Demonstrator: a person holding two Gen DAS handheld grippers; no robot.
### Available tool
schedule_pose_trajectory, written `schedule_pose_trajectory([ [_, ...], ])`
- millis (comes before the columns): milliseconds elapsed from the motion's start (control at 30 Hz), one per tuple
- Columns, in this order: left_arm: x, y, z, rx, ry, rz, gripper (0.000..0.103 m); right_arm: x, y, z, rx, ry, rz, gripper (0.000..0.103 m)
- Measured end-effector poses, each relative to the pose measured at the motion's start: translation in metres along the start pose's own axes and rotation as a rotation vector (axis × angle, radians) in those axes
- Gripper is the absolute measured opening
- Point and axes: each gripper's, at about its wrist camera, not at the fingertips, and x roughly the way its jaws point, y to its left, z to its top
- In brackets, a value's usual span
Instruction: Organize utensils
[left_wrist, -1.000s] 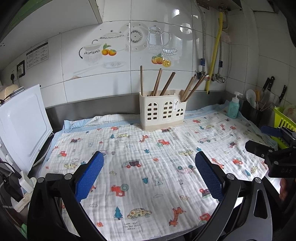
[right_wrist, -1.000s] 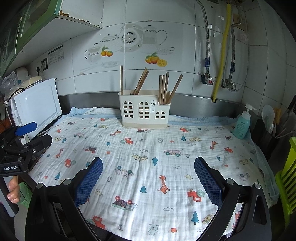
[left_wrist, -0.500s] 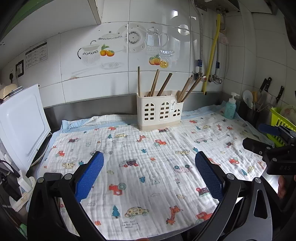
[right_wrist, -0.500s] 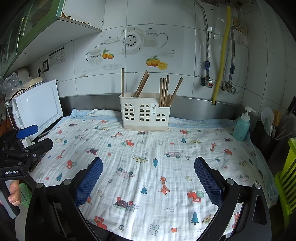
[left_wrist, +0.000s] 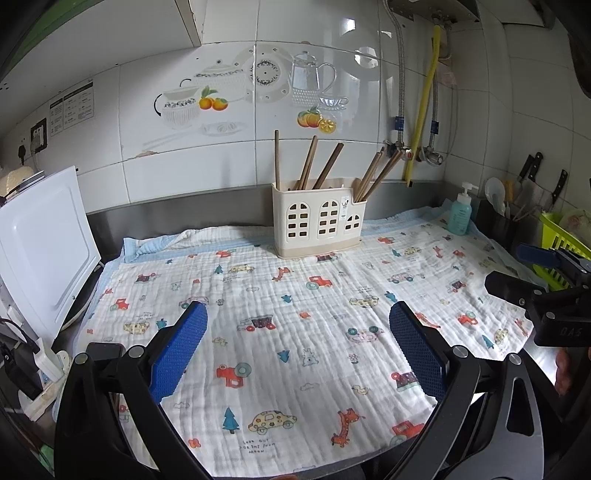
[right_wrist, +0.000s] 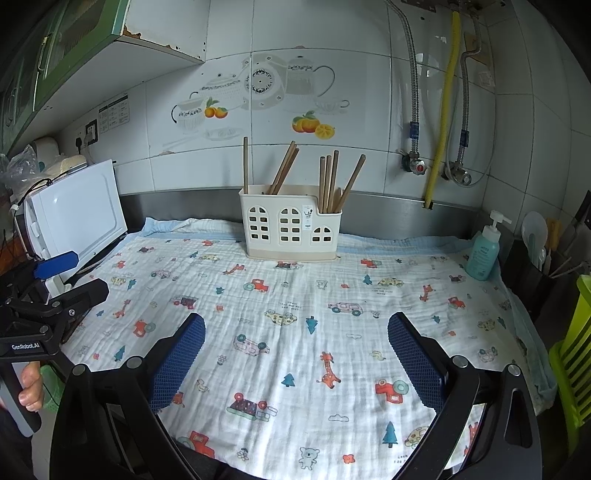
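A cream plastic utensil holder (left_wrist: 317, 225) stands at the back of the counter by the wall; it also shows in the right wrist view (right_wrist: 290, 232). Several brown wooden chopsticks (left_wrist: 321, 166) stand in it, some in the left compartment and some in the right one (right_wrist: 330, 181). My left gripper (left_wrist: 295, 314) is open and empty, held over the front of the printed cloth (left_wrist: 295, 295), far from the holder. My right gripper (right_wrist: 295, 325) is open and empty over the cloth (right_wrist: 314, 295) too. Each gripper shows at the other view's edge.
A white appliance (left_wrist: 40, 243) stands at the left. A teal soap bottle (right_wrist: 484, 251) stands at the right back. A dark holder with a spoon and knives (left_wrist: 498, 206) and a green basket (right_wrist: 572, 354) are at the right edge.
Both grippers have drawn back and risen slightly from the holder, which looks a little smaller and farther. Both stay open and empty.
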Motion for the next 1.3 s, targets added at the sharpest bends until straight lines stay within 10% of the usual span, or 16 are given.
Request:
schedule_pose_trajectory([
  [1300,0.0022,-0.0006,-0.0010,-0.003,0.010,-0.007,0.098,0.0024,0.0022,0.0016,-0.001,0.001,0.005,0.096],
])
